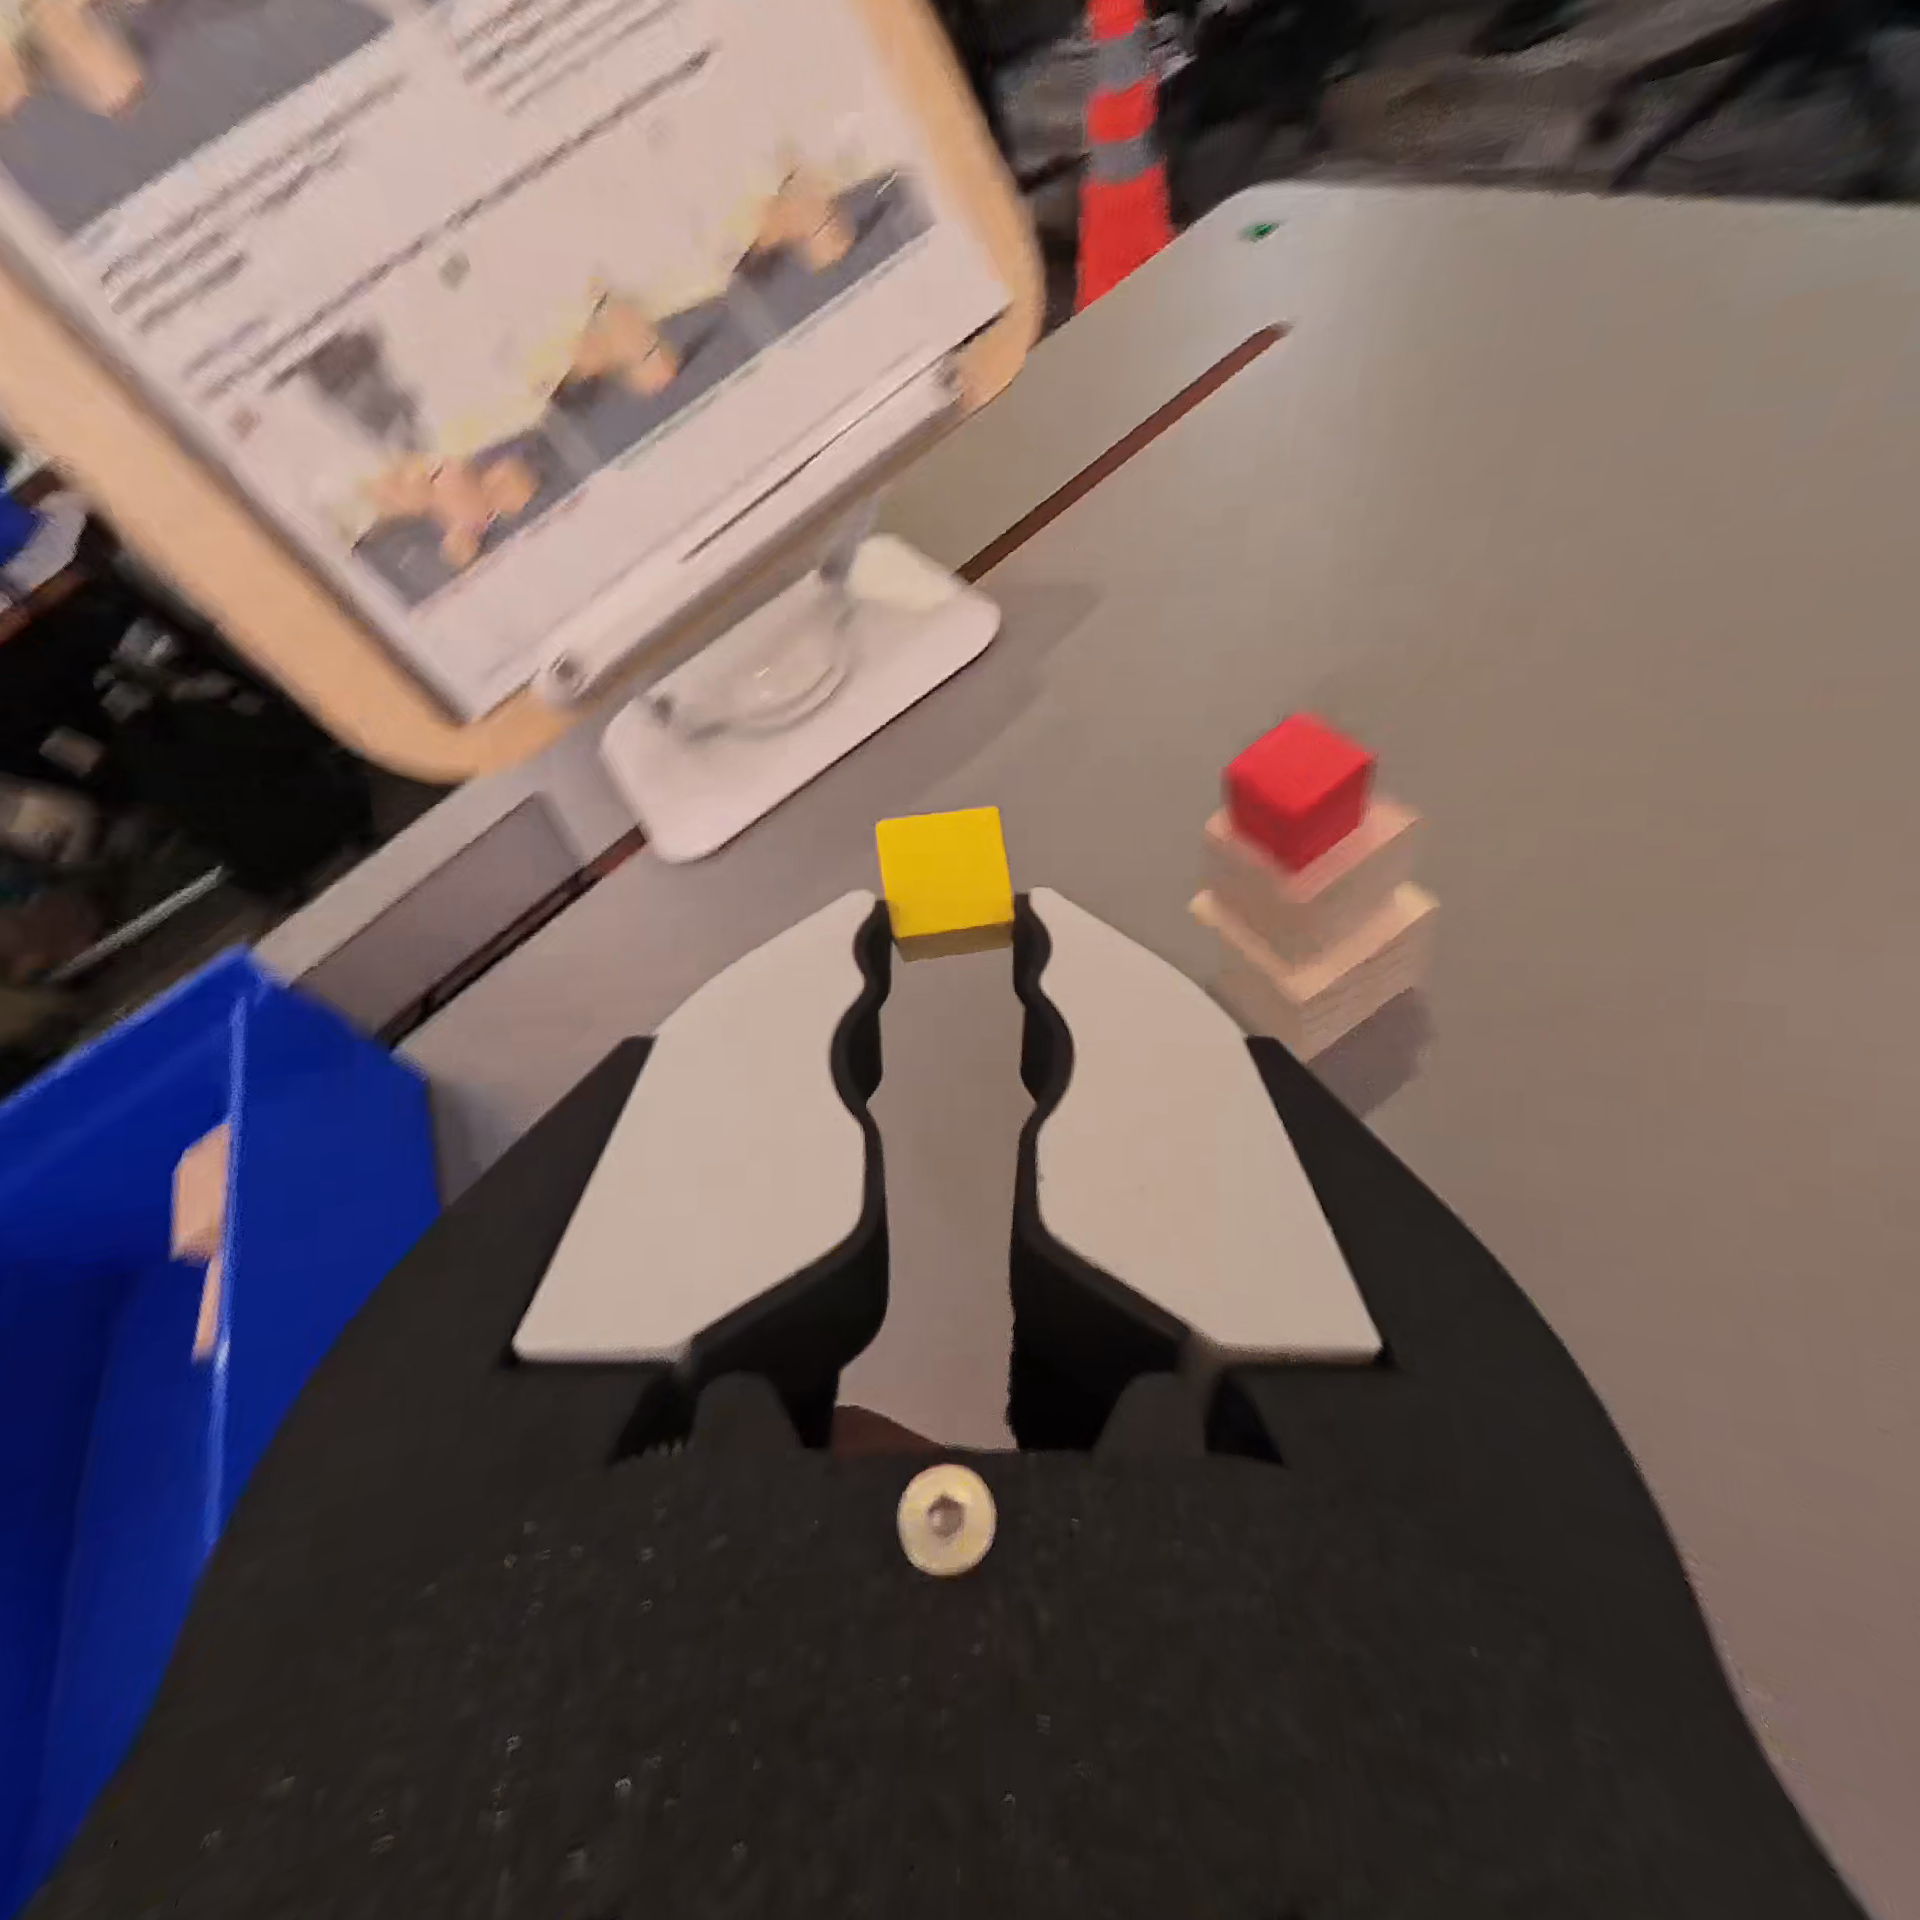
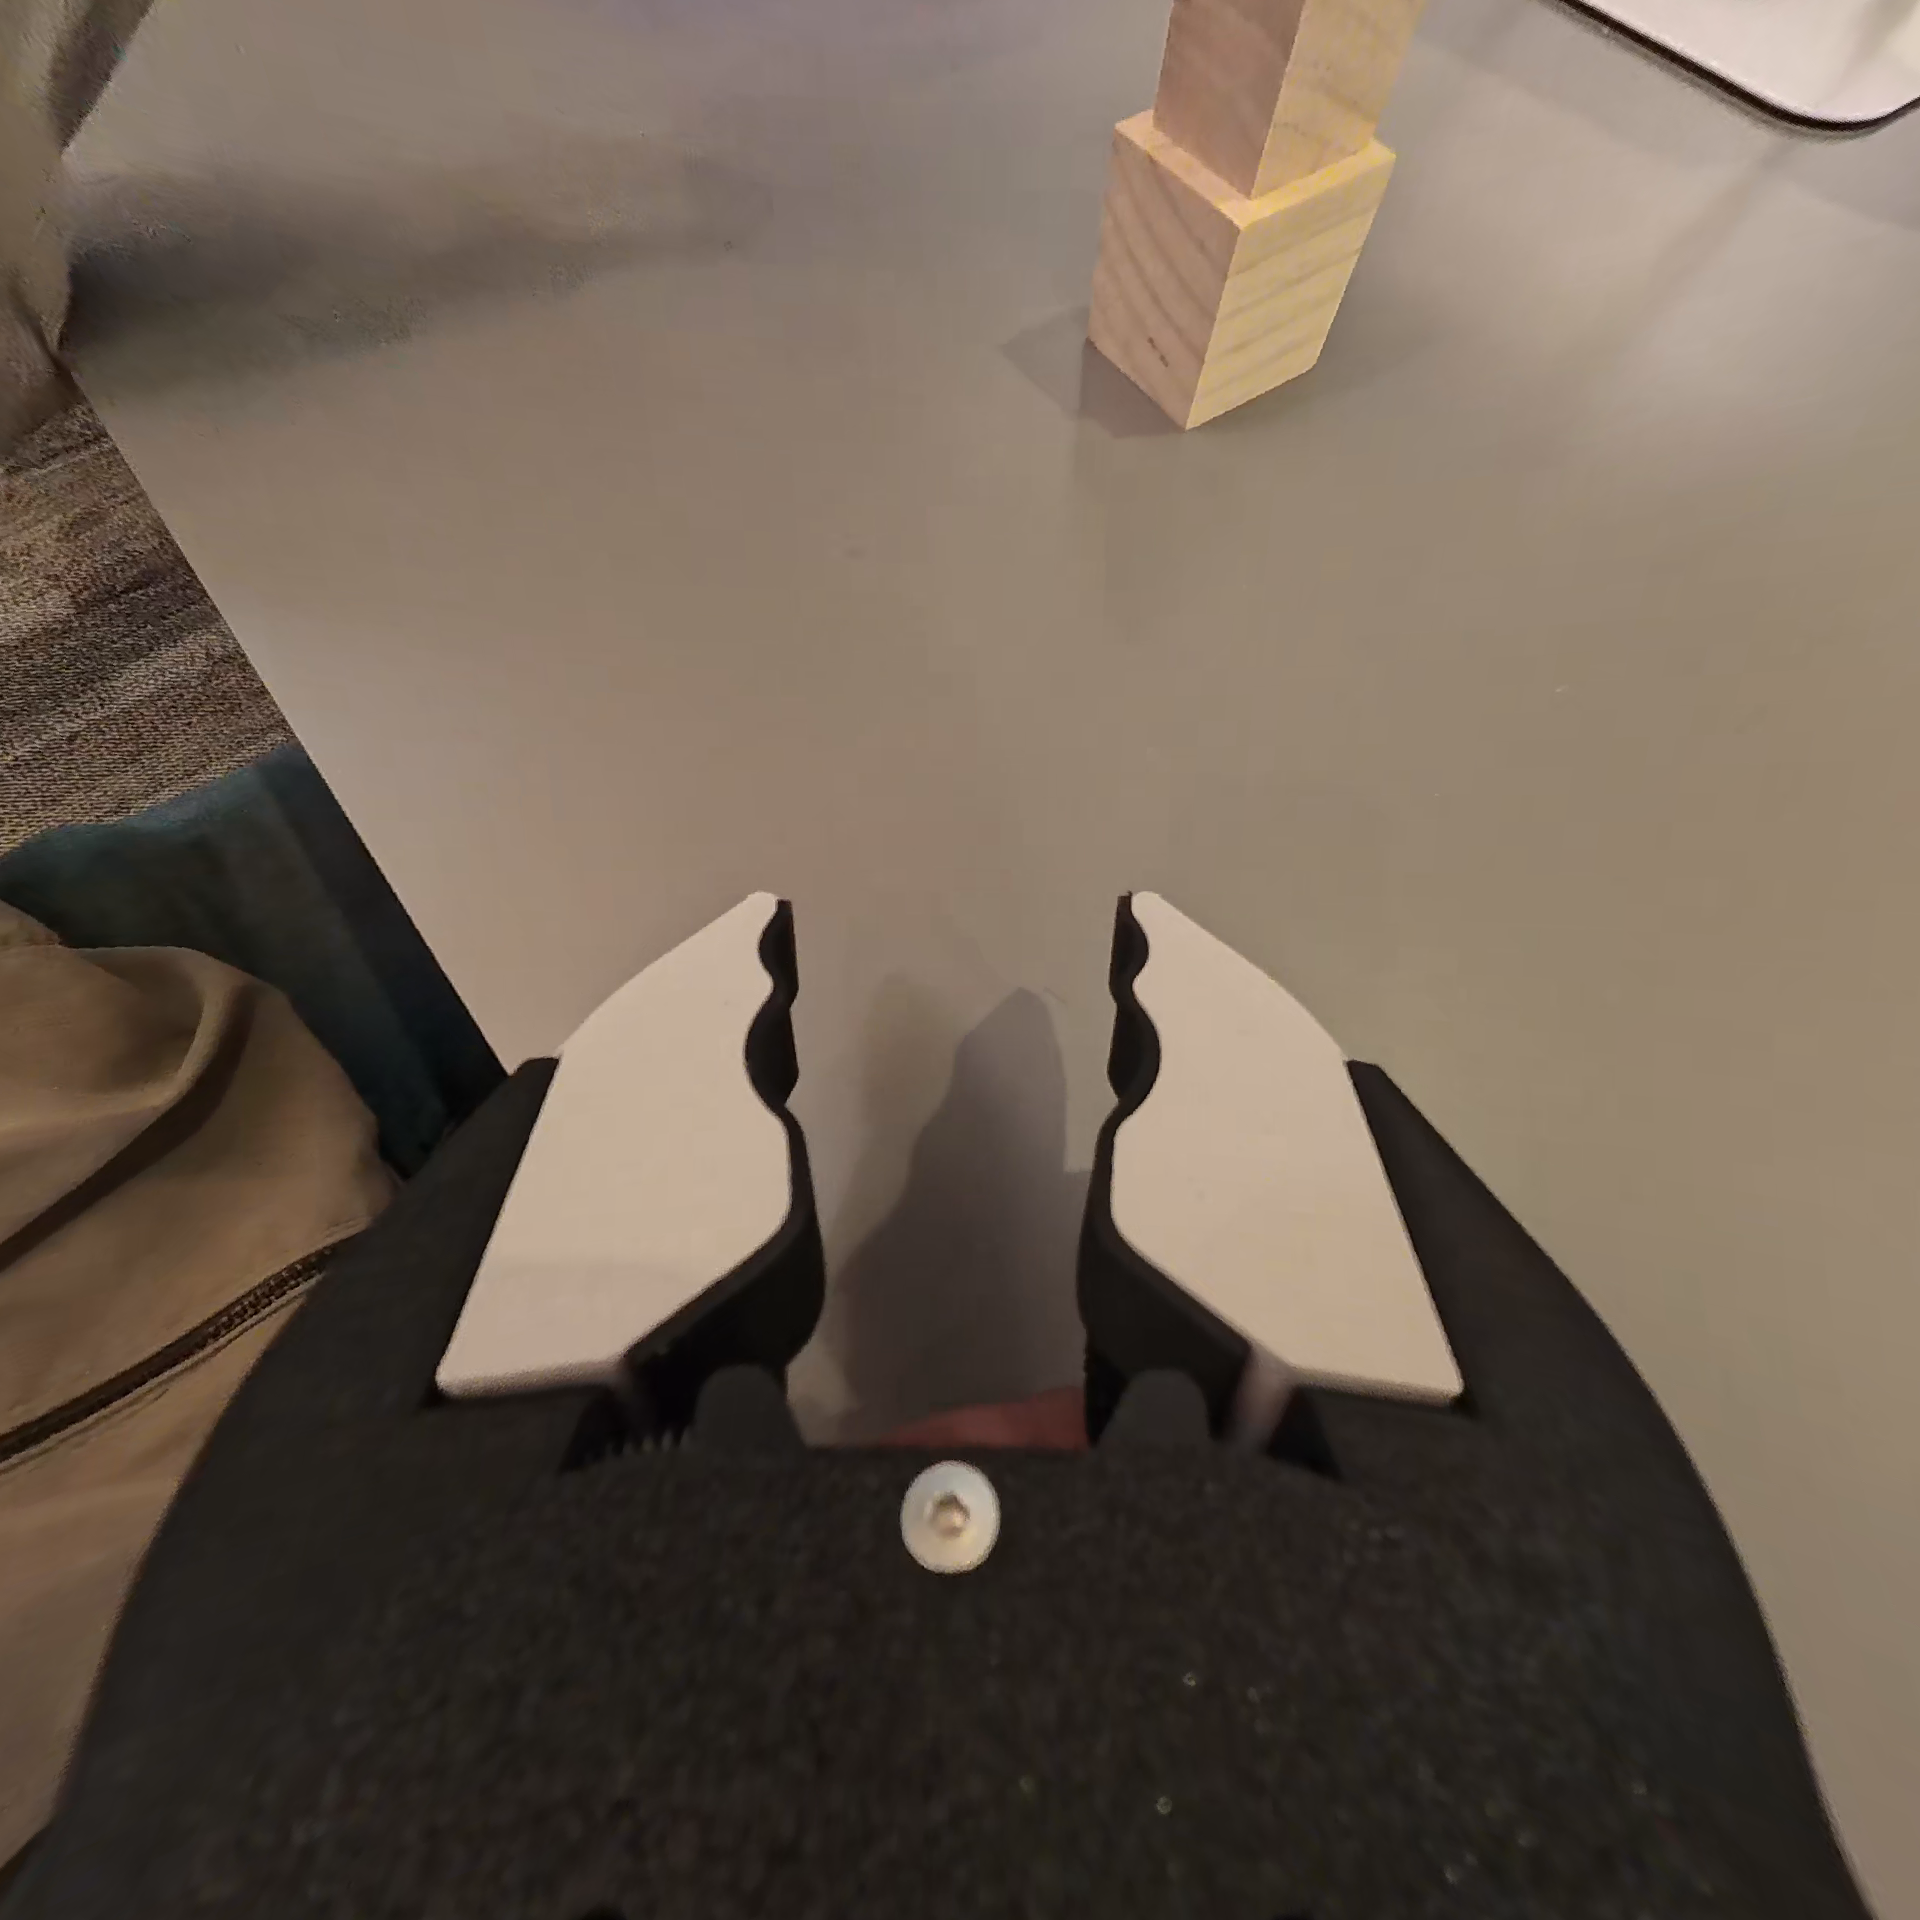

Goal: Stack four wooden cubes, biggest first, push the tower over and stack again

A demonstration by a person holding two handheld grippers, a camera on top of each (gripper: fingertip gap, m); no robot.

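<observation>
Grey tabletop (image 1: 1558, 623) carries the work; behind it stand a blurred instruction board on a clear stand (image 1: 499, 343), an orange traffic cone (image 1: 1122, 145) at 12 o'clock and a blue bin (image 1: 156, 1299) at 8 o'clock. Three cubes are already stacked: the large plain wooden cube (image 2: 1226, 281) at the base, a smaller plain wooden cube (image 2: 1278, 73) on it, and the red cube (image 1: 1297, 790) on top, as seen at 2 o'clock in the left wrist view. The step in hand appears to be the placing of the fourth and smallest piece. The left gripper (image 1: 951, 914) is closed to a narrow gap and clamps the yellow cube (image 1: 943, 873) between its fingertips (image 1: 1039, 925), clear of the table and just left of the tower. The next move calls for carrying the yellow cube toward 2 o'clock, centring it above the red cube, lowering it squarely, then releasing without a sideways nudge, since the tower looks slightly twisted. The right gripper (image 2: 951, 914) hovers low over bare table with its jaws wide apart, holding nothing, the tower base at its 1 o'clock.
</observation>
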